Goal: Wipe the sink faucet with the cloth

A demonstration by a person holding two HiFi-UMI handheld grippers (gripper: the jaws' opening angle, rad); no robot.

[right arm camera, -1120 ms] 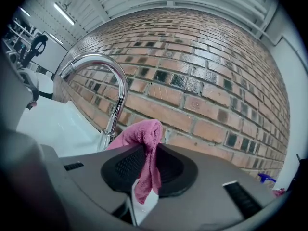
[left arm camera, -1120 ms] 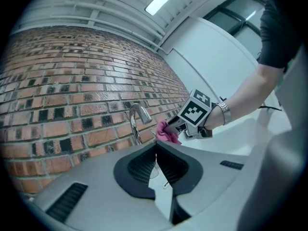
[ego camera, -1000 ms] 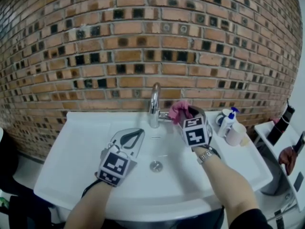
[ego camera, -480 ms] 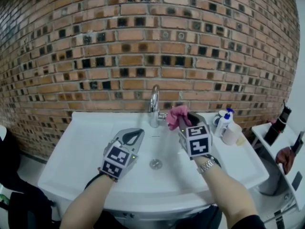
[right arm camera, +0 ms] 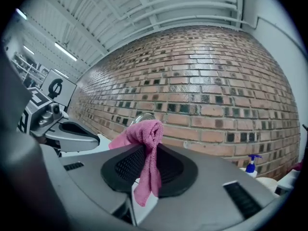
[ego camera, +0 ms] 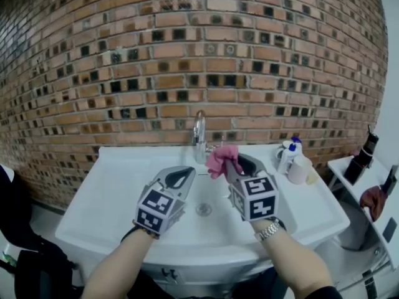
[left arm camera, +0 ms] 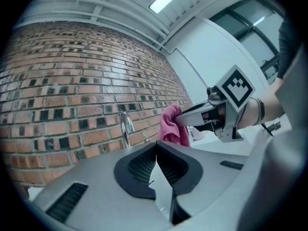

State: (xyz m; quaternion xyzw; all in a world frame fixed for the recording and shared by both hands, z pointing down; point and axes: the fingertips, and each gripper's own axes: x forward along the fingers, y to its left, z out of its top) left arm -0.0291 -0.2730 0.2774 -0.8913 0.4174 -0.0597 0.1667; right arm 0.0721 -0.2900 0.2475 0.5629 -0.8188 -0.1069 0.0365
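The right gripper (ego camera: 229,162) clamps the pink cloth (ego camera: 217,160) just in front of the faucet (ego camera: 199,131), apparently clear of it, though depth is hard to judge. The left gripper (ego camera: 184,173) hangs empty over the sink (ego camera: 118,185), jaws together. Best press the bunched cloth onto the spout and stroke along it, keeping the jaws off the chrome.

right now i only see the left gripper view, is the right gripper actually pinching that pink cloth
Observer: Yes. The right gripper view shows the right gripper shut on the cloth, a tail hanging below the jaws.
Operator: anything standing beyond it
Observer: A pump bottle with a blue top, right of the faucet.
Operator: drain clear
Observer: The head view shows the drain uncovered, nearer than the faucet.
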